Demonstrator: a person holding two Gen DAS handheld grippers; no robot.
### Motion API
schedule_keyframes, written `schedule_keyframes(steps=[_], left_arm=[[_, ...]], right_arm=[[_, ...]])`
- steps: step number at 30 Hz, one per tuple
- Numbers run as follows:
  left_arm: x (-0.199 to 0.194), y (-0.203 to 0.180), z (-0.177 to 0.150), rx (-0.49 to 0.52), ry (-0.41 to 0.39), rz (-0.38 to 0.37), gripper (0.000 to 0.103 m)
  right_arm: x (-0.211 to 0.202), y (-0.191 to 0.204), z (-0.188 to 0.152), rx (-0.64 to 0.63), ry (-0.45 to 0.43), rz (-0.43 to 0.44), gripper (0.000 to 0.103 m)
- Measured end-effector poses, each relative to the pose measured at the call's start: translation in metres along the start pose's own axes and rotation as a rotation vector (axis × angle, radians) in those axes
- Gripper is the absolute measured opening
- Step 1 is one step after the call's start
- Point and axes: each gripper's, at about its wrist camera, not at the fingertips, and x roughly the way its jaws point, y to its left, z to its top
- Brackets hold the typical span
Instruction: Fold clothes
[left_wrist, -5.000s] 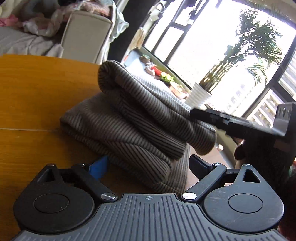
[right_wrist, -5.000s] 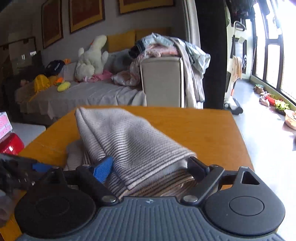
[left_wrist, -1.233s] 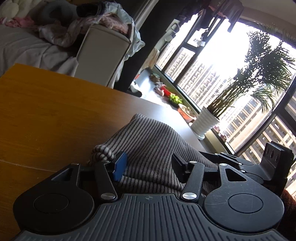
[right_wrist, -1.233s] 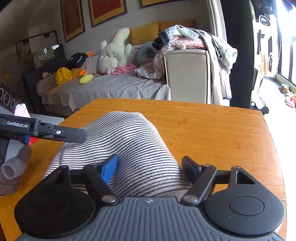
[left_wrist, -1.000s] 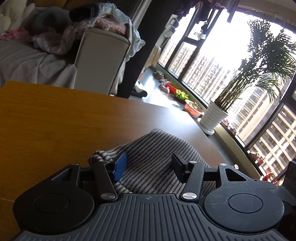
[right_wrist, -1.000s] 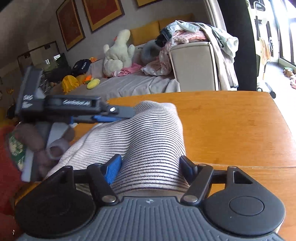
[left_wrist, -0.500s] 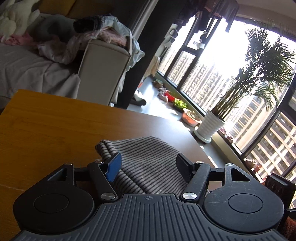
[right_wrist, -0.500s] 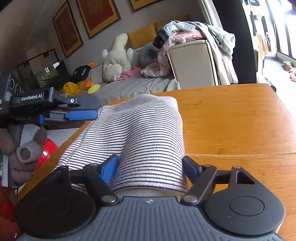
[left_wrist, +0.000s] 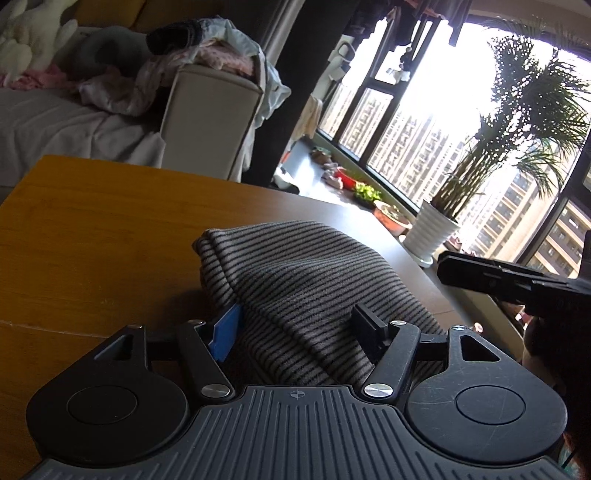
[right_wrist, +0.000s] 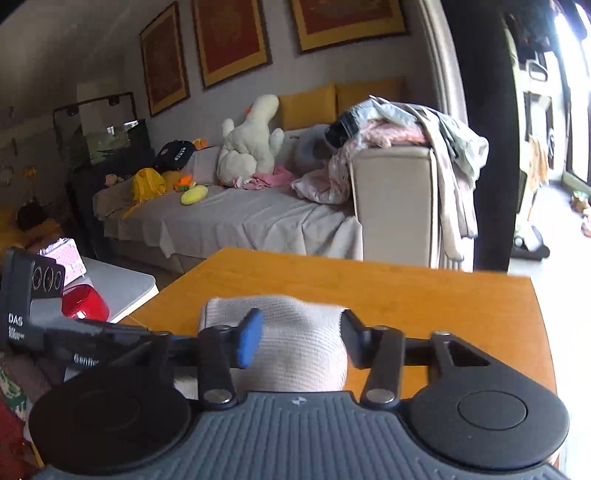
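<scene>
A folded grey garment with dark stripes (left_wrist: 295, 269) lies on the wooden table (left_wrist: 92, 240). In the left wrist view my left gripper (left_wrist: 295, 328) is open, its fingers straddling the garment's near end without squeezing it. The right gripper (left_wrist: 454, 271) hangs at the right, its tip just past the garment's edge, above the table. In the right wrist view the same garment (right_wrist: 295, 332) looks pale and blurred behind my right gripper (right_wrist: 300, 341). Its fingers stand apart with a narrower gap, and nothing looks pinched. The left gripper (right_wrist: 92, 339) shows at the left.
Behind the table stands a sofa (right_wrist: 240, 218) with a white plush toy (right_wrist: 251, 140) and a heap of clothes on its armrest (right_wrist: 399, 129). A red object (right_wrist: 85, 302) sits on a white side table at left. A potted palm (left_wrist: 436, 229) stands by the windows.
The left fingers spread and let go of the garment, which now lies lower and flatter. The right gripper pulled back and tilted up, and its fingers narrowed. The right gripper has reappeared in the left view.
</scene>
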Motion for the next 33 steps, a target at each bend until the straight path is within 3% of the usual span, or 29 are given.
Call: schedule_keyframes(steps=[5,9,12,14,19,21,23,29,32,33], left_arm=[[0.000,0.010,-0.009,-0.054,0.016,-0.042,0.076],[0.005,0.027,-0.017,-0.162,0.042,-0.096,0.079],[0.004,0.027,-0.017,-0.151,0.033,-0.096,0.079],[0.004,0.025,-0.017,-0.143,0.031,-0.092,0.076],[0.006,0.025,-0.018,-0.138,0.036,-0.108,0.079],[0.007,0.024,-0.018,-0.135,0.038,-0.110,0.080],[0.007,0.023,-0.018,-0.131,0.036,-0.103,0.081],[0.009,0.021,-0.018,-0.126,0.034,-0.095,0.083],[0.009,0.021,-0.018,-0.126,0.033,-0.094,0.083],[0.007,0.022,-0.017,-0.128,0.031,-0.093,0.083]], right_arm=[[0.066,0.034,0.050,-0.138,0.061,0.084,0.042],[0.129,0.054,0.056,-0.229,0.231,0.133,0.043],[0.181,0.058,0.026,-0.355,0.391,-0.022,0.043],[0.186,0.045,0.022,-0.268,0.404,-0.010,0.043],[0.160,0.036,0.021,-0.227,0.338,-0.031,0.049],[0.144,0.034,0.025,-0.219,0.297,-0.038,0.056],[0.122,0.029,0.026,-0.192,0.247,-0.047,0.070],[0.051,0.024,0.011,-0.179,0.143,-0.066,0.070],[0.022,0.018,-0.004,-0.132,0.121,-0.093,0.070],[0.016,0.009,-0.008,-0.063,0.125,-0.085,0.070]])
